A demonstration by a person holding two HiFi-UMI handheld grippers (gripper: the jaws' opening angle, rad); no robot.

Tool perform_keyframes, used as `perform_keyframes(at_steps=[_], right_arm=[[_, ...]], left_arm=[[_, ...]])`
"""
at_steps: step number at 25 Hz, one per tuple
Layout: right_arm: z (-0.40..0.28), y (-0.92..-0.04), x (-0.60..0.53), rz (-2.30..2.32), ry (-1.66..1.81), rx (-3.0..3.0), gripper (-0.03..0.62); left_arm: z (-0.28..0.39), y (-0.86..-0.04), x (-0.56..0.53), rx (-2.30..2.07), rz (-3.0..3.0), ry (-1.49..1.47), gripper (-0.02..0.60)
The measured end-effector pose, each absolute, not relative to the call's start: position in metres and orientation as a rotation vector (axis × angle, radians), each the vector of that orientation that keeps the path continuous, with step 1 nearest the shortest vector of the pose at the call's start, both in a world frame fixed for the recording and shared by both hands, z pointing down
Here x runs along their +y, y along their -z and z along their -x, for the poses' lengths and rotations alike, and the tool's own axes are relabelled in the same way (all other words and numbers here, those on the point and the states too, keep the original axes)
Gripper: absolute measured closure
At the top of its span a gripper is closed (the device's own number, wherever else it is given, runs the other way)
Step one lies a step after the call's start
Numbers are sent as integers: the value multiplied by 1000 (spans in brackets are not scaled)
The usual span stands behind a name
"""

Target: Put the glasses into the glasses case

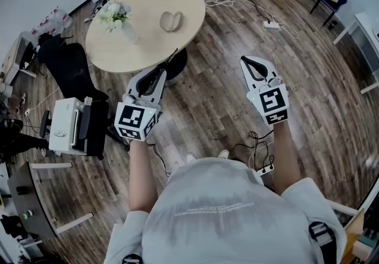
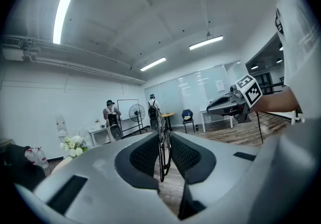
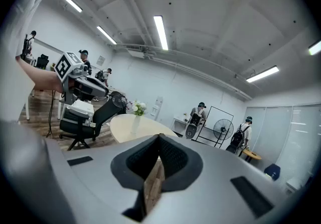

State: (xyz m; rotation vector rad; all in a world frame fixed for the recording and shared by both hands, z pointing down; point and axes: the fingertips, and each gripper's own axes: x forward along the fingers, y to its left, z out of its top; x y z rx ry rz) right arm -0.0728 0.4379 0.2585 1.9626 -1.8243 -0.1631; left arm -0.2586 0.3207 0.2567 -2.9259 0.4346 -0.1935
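Observation:
A tan glasses case lies on the round wooden table, well ahead of both grippers. My left gripper is held over the floor at the table's near edge. It is shut on the glasses, which show as a thin dark frame seen edge-on between the pads. In the head view only a thin dark bar sticks out past its tip. My right gripper hangs over bare floor to the right of the table, its jaws closed at the tip with nothing between them.
A vase of white flowers stands on the table's left part. A black office chair and a white machine stand at the left. Cables and power strips lie on the wooden floor beyond. People and a fan stand far off.

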Motion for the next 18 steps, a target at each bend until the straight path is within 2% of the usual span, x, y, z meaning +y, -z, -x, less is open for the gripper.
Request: perform_keyframes(at_steps=[7,18], right_arm=[[47,-255,450,-1982,232,-1824,592],[12,-292,442,-1925,189,-1871,592]], left_arm=[[230,-256,342,410,2992,143,525],[192,-289,349,419,2991,235,529]])
